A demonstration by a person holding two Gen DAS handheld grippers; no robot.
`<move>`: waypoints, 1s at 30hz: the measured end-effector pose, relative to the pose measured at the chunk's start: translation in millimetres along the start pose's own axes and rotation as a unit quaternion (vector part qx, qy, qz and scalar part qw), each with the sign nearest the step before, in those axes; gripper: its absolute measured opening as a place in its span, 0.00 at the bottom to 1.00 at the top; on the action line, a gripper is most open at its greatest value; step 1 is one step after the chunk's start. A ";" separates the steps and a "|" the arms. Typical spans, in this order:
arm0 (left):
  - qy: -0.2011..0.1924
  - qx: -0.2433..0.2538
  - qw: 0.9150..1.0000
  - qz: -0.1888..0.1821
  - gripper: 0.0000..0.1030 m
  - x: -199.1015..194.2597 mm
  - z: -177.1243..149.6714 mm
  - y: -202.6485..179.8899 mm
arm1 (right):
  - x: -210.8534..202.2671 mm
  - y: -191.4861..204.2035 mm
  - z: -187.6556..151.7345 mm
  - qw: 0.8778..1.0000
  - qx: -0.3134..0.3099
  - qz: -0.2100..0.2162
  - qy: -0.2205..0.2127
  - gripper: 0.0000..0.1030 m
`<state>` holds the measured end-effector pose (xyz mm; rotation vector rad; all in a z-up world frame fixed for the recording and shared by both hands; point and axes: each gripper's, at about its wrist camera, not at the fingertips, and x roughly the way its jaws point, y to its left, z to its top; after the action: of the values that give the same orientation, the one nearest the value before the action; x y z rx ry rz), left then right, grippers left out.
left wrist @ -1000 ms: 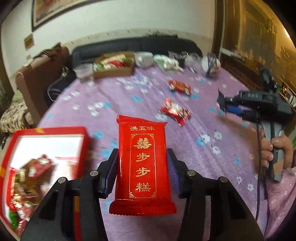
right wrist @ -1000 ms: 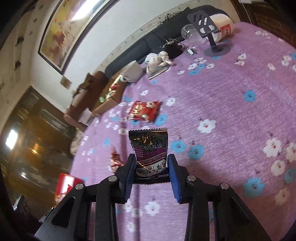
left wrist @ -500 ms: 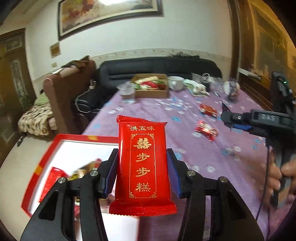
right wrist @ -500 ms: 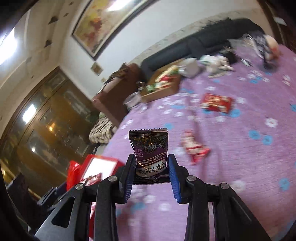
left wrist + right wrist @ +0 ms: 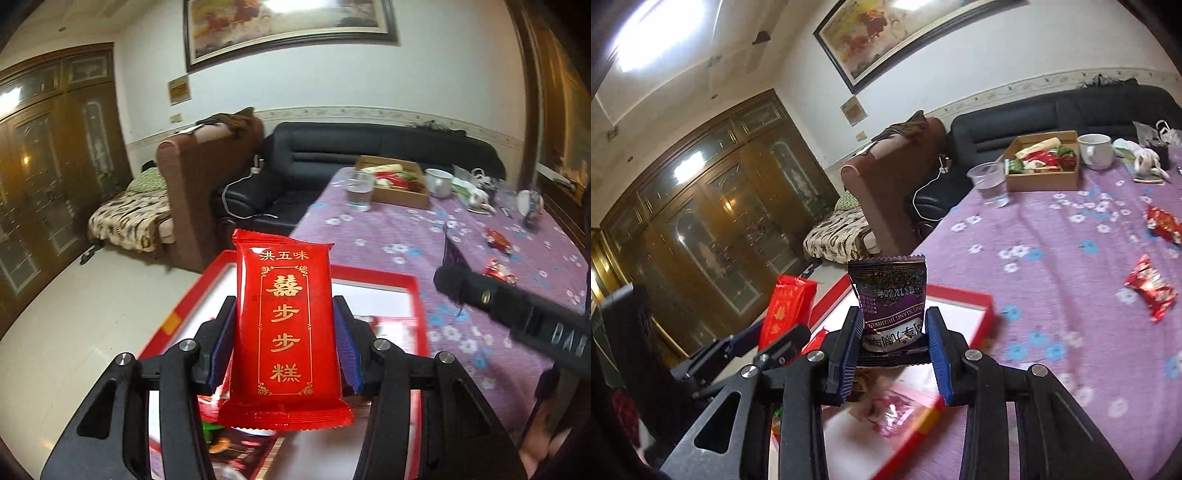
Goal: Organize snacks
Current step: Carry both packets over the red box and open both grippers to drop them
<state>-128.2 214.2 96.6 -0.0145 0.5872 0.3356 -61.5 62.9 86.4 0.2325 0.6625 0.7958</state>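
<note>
My left gripper (image 5: 283, 347) is shut on a tall red snack packet (image 5: 286, 332) with gold characters, held above the red-rimmed white tray (image 5: 373, 278) at the table's left end. My right gripper (image 5: 892, 350) is shut on a dark purple snack packet (image 5: 890, 306), also over the tray (image 5: 964, 295). The left gripper's red packet shows in the right wrist view (image 5: 786, 306). The right gripper's body shows at the right of the left wrist view (image 5: 517, 314). Several snacks lie in the tray under the grippers, mostly hidden.
Two red wrapped snacks (image 5: 1150, 290) (image 5: 1163, 223) lie on the purple flowered tablecloth (image 5: 1052, 258). At the far end stand a cardboard box of snacks (image 5: 1043, 162), a plastic cup (image 5: 991, 182) and a white mug (image 5: 1095, 149). A black sofa (image 5: 332, 166) is beyond.
Both grippers have swung left with their packets, from over the open tablecloth to above the red tray. The jaws have stayed shut on the packets.
</note>
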 end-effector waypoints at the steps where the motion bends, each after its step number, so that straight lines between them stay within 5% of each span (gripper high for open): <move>1: 0.000 -0.003 1.000 0.004 0.47 1.9 -0.3 3.3 | 4.3 2.9 -3.8 1.000 -0.001 0.004 -0.001 0.34; 9: 0.005 -0.020 1.000 0.014 0.47 10.3 -5.2 21.0 | 42.1 5.2 -33.5 0.999 -0.005 0.018 0.027 0.34; 30: 0.015 -0.024 0.999 0.021 0.47 11.9 -9.7 27.7 | 46.5 3.4 -40.6 0.999 -0.011 0.018 0.042 0.37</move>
<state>-132.8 243.0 84.2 -0.0542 0.6101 0.3910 -65.2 96.9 34.9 0.1917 0.7295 0.8500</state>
